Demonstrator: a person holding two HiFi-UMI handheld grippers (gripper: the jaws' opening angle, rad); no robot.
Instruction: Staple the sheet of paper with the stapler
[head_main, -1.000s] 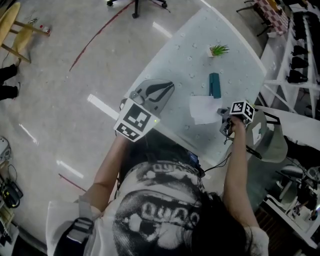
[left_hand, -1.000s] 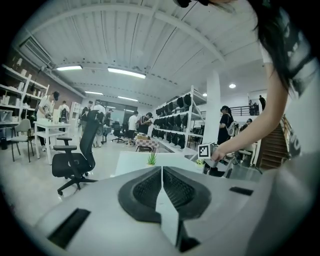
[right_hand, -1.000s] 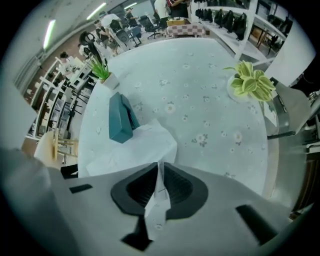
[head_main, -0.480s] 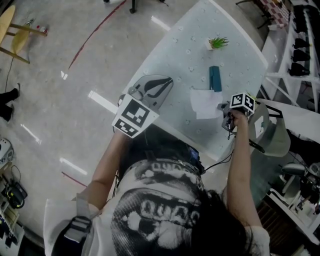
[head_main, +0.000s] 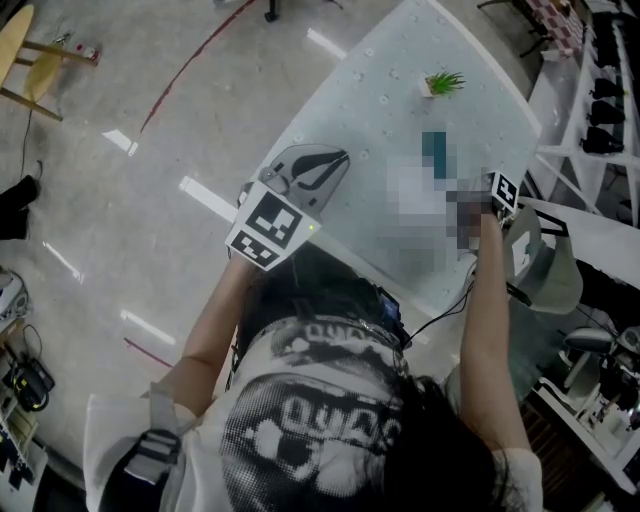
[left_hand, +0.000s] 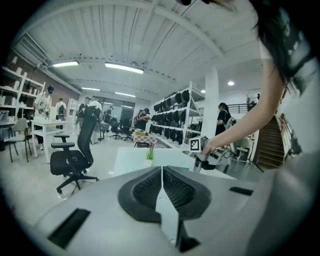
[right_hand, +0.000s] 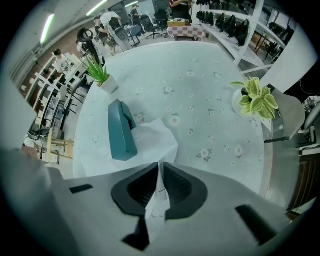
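Holding: the right gripper (right_hand: 160, 167) was clamped on a corner of the sheet of paper (right_hand: 152, 140).
Paper: lay at the table's (right_hand: 200, 95) right side, touching the stapler (right_hand: 121, 132).
Left gripper (left_hand: 161, 172): jaws were together, holding nothing.

Glossy pale grey floor (head_main: 100, 200) crossed by a thin curved red line (head_main: 190, 68); long white ceiling strip lights (left_hand: 122, 68) above a black swivel office chair (left_hand: 75, 150), white metal shelving racks (left_hand: 175, 112) and a square white pillar (left_hand: 211, 115); light wooden stool (head_main: 18, 50) well off the floral white tabletop's (head_main: 380, 110) left edge.
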